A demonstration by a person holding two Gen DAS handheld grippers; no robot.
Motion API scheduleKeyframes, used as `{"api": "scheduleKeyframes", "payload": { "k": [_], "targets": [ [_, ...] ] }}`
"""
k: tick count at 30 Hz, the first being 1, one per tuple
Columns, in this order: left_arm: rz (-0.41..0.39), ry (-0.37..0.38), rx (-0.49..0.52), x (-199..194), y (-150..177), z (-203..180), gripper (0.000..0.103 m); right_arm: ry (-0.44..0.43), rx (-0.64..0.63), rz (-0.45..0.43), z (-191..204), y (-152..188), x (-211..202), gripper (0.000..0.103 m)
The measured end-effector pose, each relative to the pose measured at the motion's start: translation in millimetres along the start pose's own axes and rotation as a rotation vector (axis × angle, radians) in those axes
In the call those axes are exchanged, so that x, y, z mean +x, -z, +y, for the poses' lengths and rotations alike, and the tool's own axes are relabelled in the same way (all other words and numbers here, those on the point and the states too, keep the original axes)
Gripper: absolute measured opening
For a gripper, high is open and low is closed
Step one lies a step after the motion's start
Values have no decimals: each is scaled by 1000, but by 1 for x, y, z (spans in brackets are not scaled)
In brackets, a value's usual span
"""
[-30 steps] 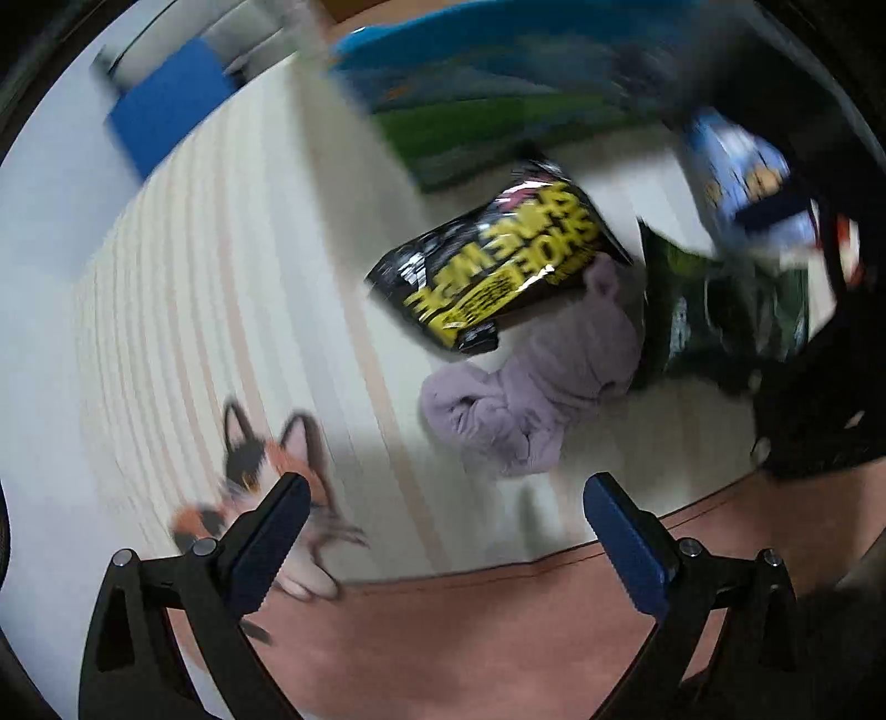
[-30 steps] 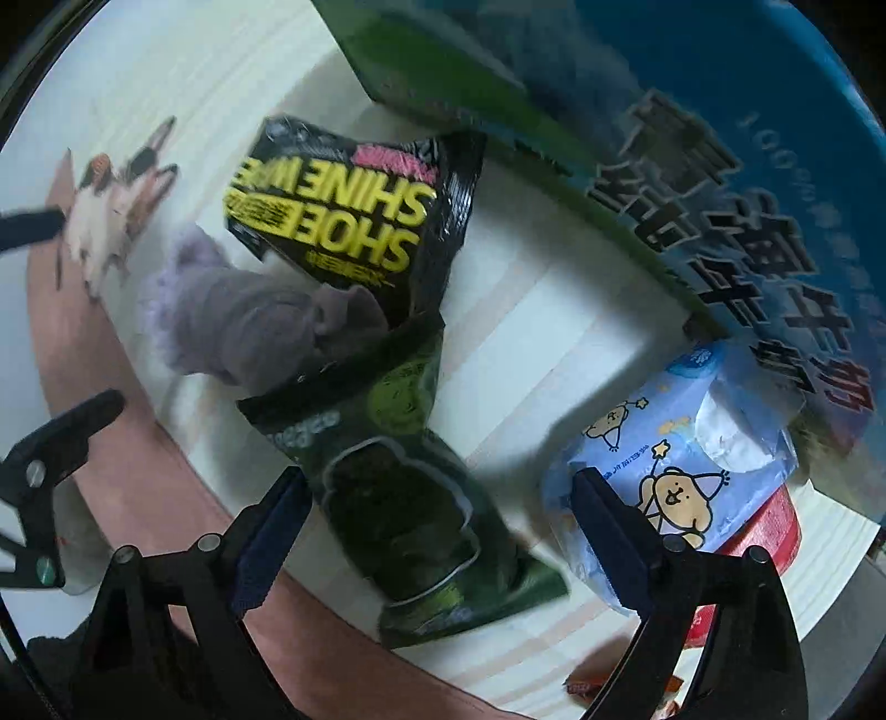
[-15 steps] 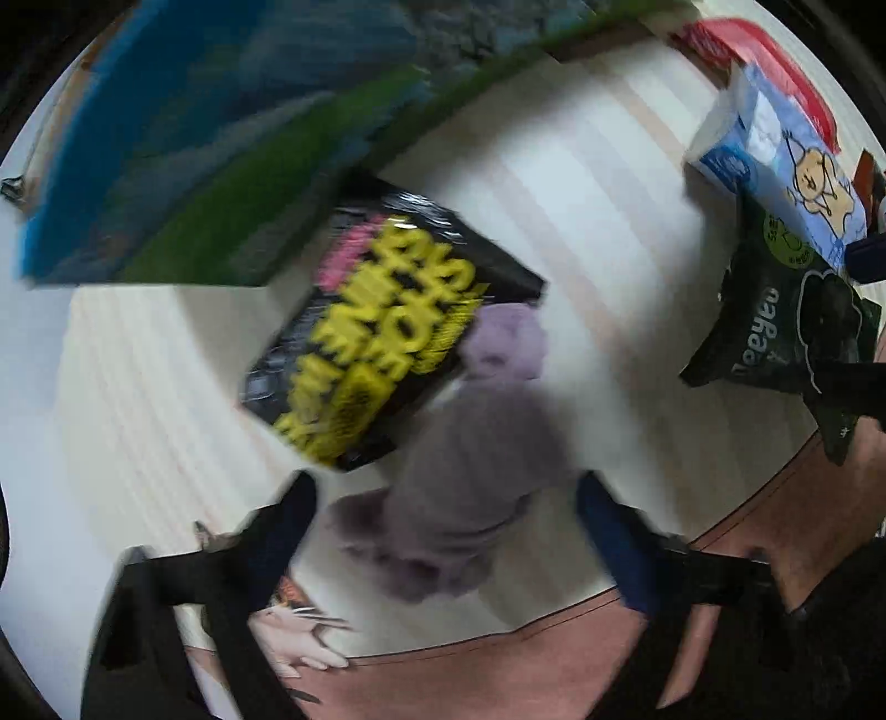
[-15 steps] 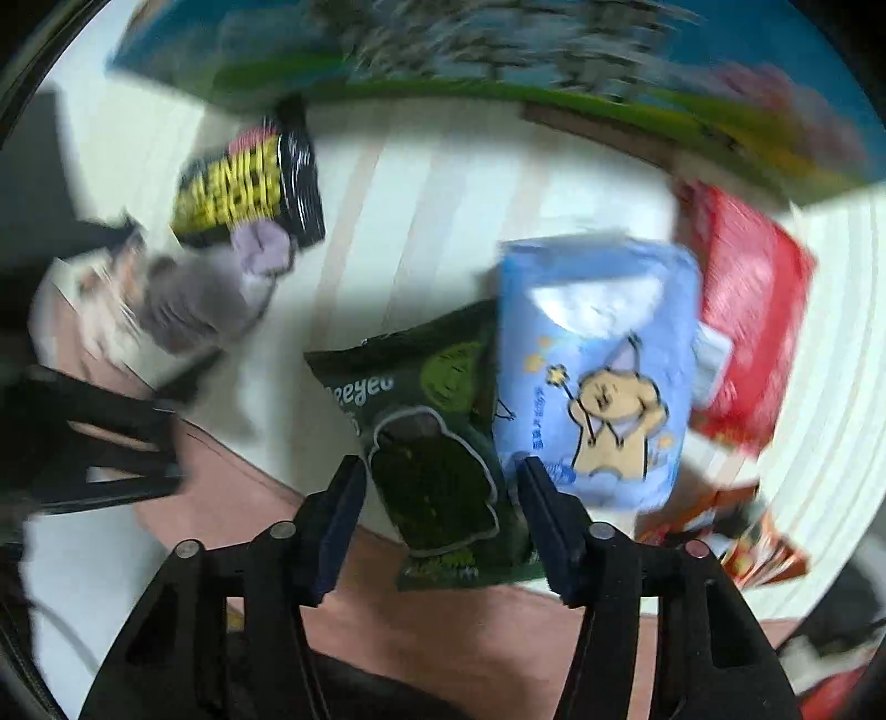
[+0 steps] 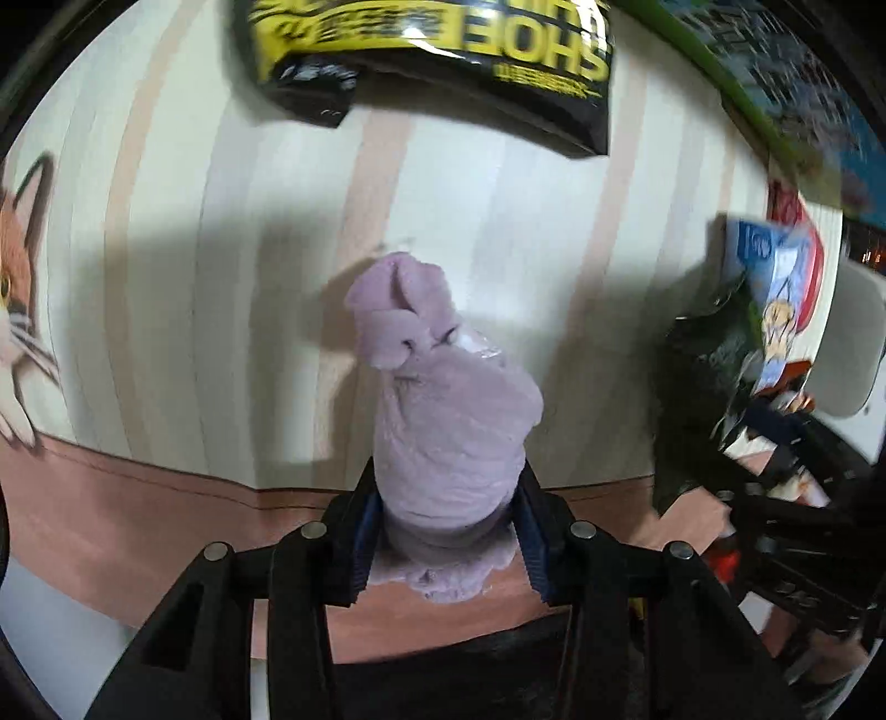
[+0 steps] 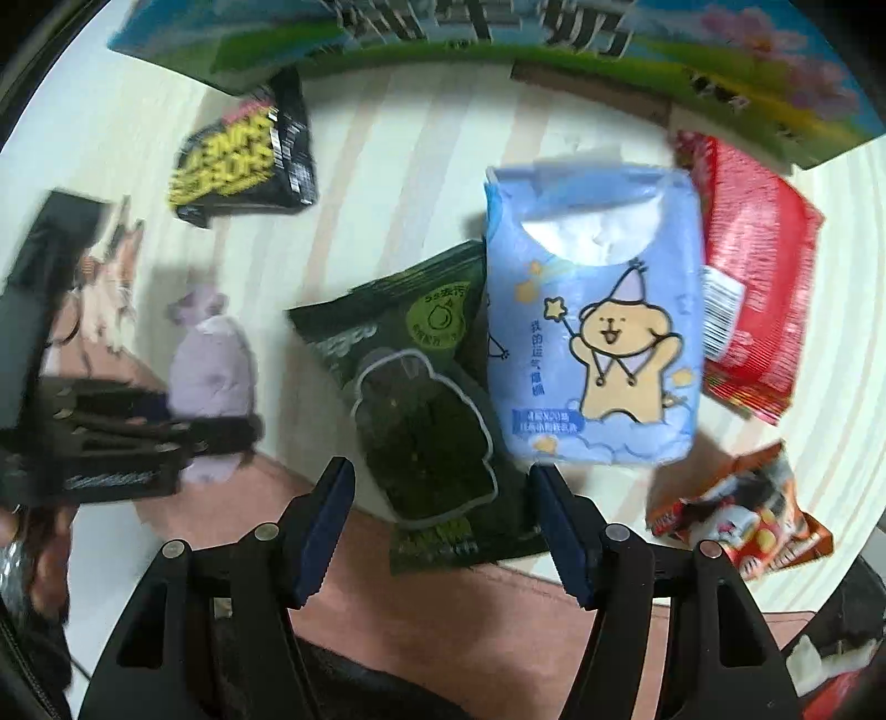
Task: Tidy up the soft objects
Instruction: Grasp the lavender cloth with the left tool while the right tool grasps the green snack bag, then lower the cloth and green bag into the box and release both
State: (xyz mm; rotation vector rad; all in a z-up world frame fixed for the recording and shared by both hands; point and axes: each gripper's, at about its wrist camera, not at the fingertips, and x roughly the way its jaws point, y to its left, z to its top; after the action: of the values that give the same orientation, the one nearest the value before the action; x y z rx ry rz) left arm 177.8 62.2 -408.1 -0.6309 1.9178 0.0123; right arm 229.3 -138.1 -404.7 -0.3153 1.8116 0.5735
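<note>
Since 0.5 s ago the left gripper has closed in and now pinches the purple sock bundle over the striped mat. Right gripper hovers spread above the dark green snack bag, beside the blue tissue pack.

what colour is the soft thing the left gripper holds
Pale lilac purple fabric bundle, clearest in the left wrist view.

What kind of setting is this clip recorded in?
Probably a home tabletop: a striped mat with a cat print, snack packets like the dark green one, a blue tissue pack and a large milk carton.
</note>
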Motion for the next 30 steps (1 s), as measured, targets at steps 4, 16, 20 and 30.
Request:
{"api": "scheduleKeyframes", "payload": {
  "k": [4,16,20,30],
  "targets": [
    [-10,1,18,6,4,-6,43,-91,36,45,8,2,8,68],
    [-78,-110,91,23,15,-71,32,-4,106,-23,14,-4,8,45],
    [-133,-117,89,10,31,-81,31,-25,118,-66,15,6,-11,39],
    [-308,10,138,-75,62,-141,31,-180,131,-221,11,25,-121,38]
  ]
}}
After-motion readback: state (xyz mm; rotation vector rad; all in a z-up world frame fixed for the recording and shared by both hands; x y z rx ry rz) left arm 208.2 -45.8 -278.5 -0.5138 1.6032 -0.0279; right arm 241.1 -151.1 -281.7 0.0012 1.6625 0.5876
